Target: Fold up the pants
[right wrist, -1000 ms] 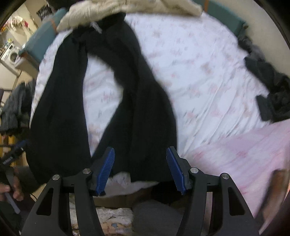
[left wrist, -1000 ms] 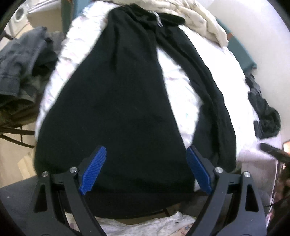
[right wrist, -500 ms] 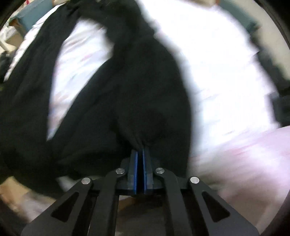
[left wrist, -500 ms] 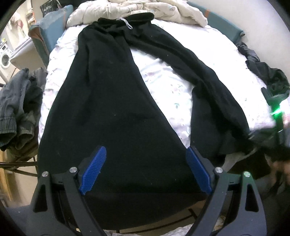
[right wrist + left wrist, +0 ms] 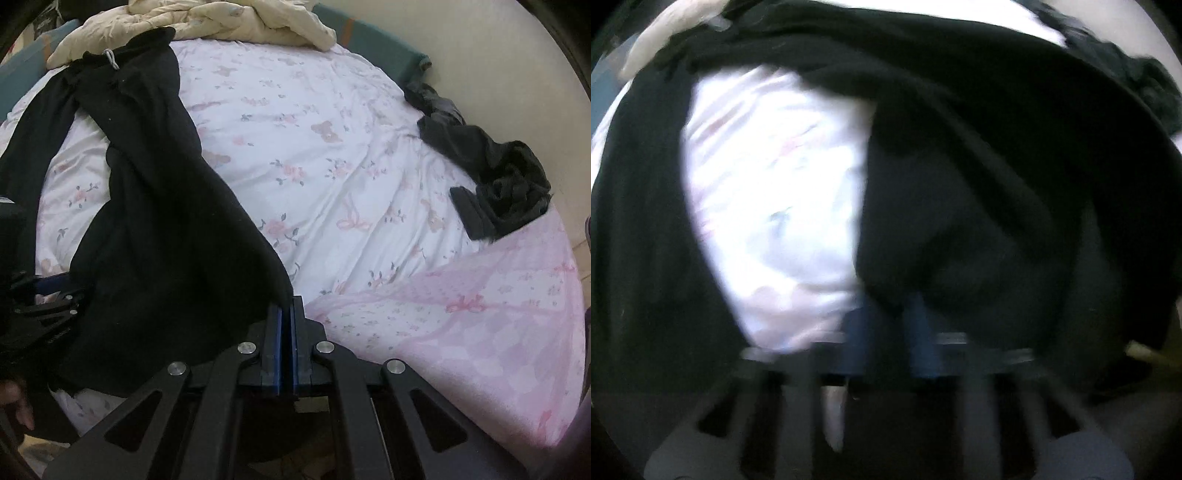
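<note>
Black pants (image 5: 166, 221) lie on the flowered bed sheet (image 5: 332, 147), waistband with a grey drawstring at the far end, legs running toward me. My right gripper (image 5: 286, 310) is shut on the hem corner of the right leg at the near edge of the bed. The left wrist view is blurred: my left gripper (image 5: 886, 314) is closing, with a fold of the pants (image 5: 979, 184) between its blue pads. The right wrist view shows the left gripper (image 5: 51, 291) at the left side of that same leg.
A cream duvet (image 5: 221, 22) is bunched at the head of the bed. Dark clothes (image 5: 498, 173) lie heaped at the right edge by the wall. A pink sheet (image 5: 480, 314) covers the near right corner. A hand (image 5: 14, 402) shows at the bottom left.
The left gripper swung from the left leg down to the right leg and its wide jaws came together on the cloth. The right gripper closed on the hem and has kept hold of it.
</note>
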A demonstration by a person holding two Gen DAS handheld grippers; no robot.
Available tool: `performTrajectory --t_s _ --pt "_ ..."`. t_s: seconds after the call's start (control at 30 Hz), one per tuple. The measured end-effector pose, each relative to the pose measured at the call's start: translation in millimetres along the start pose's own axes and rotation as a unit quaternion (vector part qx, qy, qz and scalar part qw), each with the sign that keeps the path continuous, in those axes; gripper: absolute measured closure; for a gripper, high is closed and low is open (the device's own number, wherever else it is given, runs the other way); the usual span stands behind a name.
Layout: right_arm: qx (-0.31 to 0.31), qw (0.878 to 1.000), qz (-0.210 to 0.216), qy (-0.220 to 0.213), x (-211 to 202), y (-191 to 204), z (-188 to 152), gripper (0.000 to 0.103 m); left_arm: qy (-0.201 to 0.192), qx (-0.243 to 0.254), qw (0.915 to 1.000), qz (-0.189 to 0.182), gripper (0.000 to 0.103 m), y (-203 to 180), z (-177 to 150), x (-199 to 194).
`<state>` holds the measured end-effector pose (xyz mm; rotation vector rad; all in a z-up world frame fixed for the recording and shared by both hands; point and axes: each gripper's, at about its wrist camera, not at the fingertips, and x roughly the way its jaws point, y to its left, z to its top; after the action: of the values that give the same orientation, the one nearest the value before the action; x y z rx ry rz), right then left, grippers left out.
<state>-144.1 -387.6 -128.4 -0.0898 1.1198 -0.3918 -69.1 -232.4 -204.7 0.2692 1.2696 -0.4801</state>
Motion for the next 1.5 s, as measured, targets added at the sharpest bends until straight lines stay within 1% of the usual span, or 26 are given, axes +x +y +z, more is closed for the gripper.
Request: performTrajectory --t_s 0.03,0.07,0.13,0.17,0.3,0.37,0.43,0.47,0.53,0.6,0.67,0.7,0.77,0.83,0.87,0.9,0.93,0.97,1.03,1.1,1.17,1.2,1.23,1.3,1.37,1.5 --pt "-0.001 1.0 0.0 -0.003 -0.9 5.4 0.6 0.1 -0.004 0.01 0.9999 0.009 0.1 -4.4 -2.0 -7.2" --pt "-0.006 1.0 -0.004 -0.009 -2.2 8.1 0.9 0.1 -0.007 0.005 1.0 -0.002 0.1 -4.3 -4.5 -16.6" --pt "-0.014 1.0 -0.008 -0.016 -1.6 15.5 3.4 0.1 -0.01 -0.024 0.998 -0.057 0.101 2.2 -13.7 -44.1" --pt "-0.015 1.0 -0.005 -0.018 -2.3 15.5 3.8 0.1 -0.018 -0.032 0.9966 -0.074 0.101 4.4 -19.8 -59.9" --pt "-0.014 0.999 0.013 -0.041 -21.4 9.3 1.3 0.1 -0.06 -0.046 0.9912 -0.108 0.101 14.3 -58.3 -138.6" --pt "-0.005 0.998 0.026 -0.052 -36.1 2.7 -2.0 0.1 -0.064 -0.06 0.9903 -0.108 0.101 23.4 -76.4 -159.9" --pt "-0.014 0.999 0.024 -0.044 -42.8 1.4 -7.4 0.1 -0.051 -0.073 0.9908 -0.102 0.101 31.5 -90.1 -161.8" --pt "-0.032 0.999 0.016 -0.027 -39.5 4.8 -10.9 0.1 -0.038 -0.082 0.9905 -0.103 0.101 35.2 -96.3 -155.4" --pt "-0.08 0.996 0.0 0.039 -16.7 19.7 -22.2 0.1 -0.02 -0.081 0.991 -0.104 0.101 33.9 -100.6 -135.3" --pt "-0.12 0.988 -0.013 0.092 5.5 34.0 -31.2 0.1 -0.009 -0.076 0.9937 -0.081 0.101 27.3 -104.3 -110.0" --pt "-0.174 0.974 -0.05 0.138 33.1 51.8 -41.0 0.1 0.021 -0.092 0.9918 -0.086 0.101 28.5 -107.3 -80.9" --pt "-0.194 0.965 -0.069 0.162 49.7 55.8 -46.4 0.1 0.022 -0.089 0.9919 -0.087 0.1 28.2 -107.8 -74.4" --pt "-0.221 0.945 -0.099 0.22 83.5 56.3 -60.1 0.1 0.019 -0.066 0.9954 -0.066 0.1 25.2 -106.8 -69.6" --pt "-0.228 0.931 -0.136 0.252 112.7 48.7 -67.8 0.1 0.012 -0.062 0.9958 -0.066 0.097 21.3 -105.8 -76.4" --pt "-0.222 0.928 -0.15 0.258 121.0 43.2 -67.9 0.1 0.006 -0.058 0.9963 -0.062 0.097 19.7 -105.0 -81.0" --pt "-0.213 0.928 -0.159 0.26 127.0 38.0 -67.2 0.1 0.005 -0.048 0.9975 -0.051 0.091 17.6 -104.7 -83.7" --pt "-0.206 0.929 -0.159 0.262 129.8 36.0 -67.0 0.099 0.008 -0.04 0.9984 -0.04 0.08 16.1 -106.0 -84.4" --pt "-0.206 0.93 -0.156 0.26 129.1 37.3 -66.3 0.099 0.01 -0.034 0.999 -0.027 0.072 17.6 -108.3 -86.0" --pt "-0.206 0.936 -0.139 0.25 120.2 42.7 -65.2 0.094 0.0 -0.038 0.999 -0.021 0.036 21.1 -112.1 -96.4" --pt "-0.188 0.945 -0.11 0.244 104.5 44.1 -63.0 0.093 -0.021 -0.051 0.9983 -0.019 0.017 25.3 -112.4 -111.4" --pt "-0.166 0.955 -0.08 0.233 83.9 45.9 -58.6 0.079 -0.043 -0.063 0.9969 -0.021 0.016 31.4 -116.2 -125.6" --pt "-0.155 0.96 -0.059 0.225 69.8 49.2 -54.2 0.049 -0.05 -0.068 0.9962 -0.019 0.016 34.4 -115.6 -130.8" --pt "-0.141 0.966 -0.029 0.214 51.8 54.0 -49.1 0.027 -0.058 -0.08 0.995 -0.016 0.016 41.0 -115.9 -136.5" --pt "-0.125 0.973 0.028 0.193 21.0 66.0 -38.2 0.025 -0.071 -0.114 0.9908 -0.017 0.016 55.2 -116.7 -148.3" --pt "-0.12 0.974 0.084 0.172 -11.8 79.9 -27.8 0.025 -0.078 -0.146 0.986 -0.019 0.016 66.9 -115.6 -156.7" --pt "-0.117 0.98 0.144 0.074 -75.7 95.9 8.2 0.025 -0.107 -0.214 0.9704 -0.031 0.016 102.3 -110.3 -178.6"
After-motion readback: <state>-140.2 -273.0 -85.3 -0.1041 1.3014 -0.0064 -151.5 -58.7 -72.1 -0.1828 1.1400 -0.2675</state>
